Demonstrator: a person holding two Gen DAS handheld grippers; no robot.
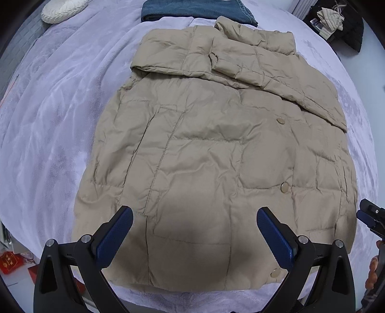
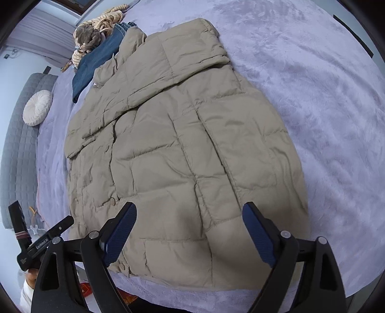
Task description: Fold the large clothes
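Nearest the left wrist camera, the left gripper (image 1: pixel 195 231) is seen with its jaws wide apart and nothing between them, poised over the hem of the beige padded jacket (image 1: pixel 216 149). That jacket is spread front-up on the lilac bedspread (image 1: pixel 53 125), its hem at the near edge of the bed and its collar towards the far edge, beside folded blue denim (image 1: pixel 199 10). Both sleeves appear already laid across the chest. A round white cushion (image 1: pixel 63 9) is noted at the far left corner.

From the right wrist view, the right gripper (image 2: pixel 190 231) is likewise found with jaws apart and empty above the hem of the jacket (image 2: pixel 173 149). The left gripper's body (image 2: pixel 48 238) is visible just beside it.

Judged next: a hem-to-collar fold. Both hem corners should be pinched through all layers, lifted together and carried evenly, so the slippery padding is not dragged askew.
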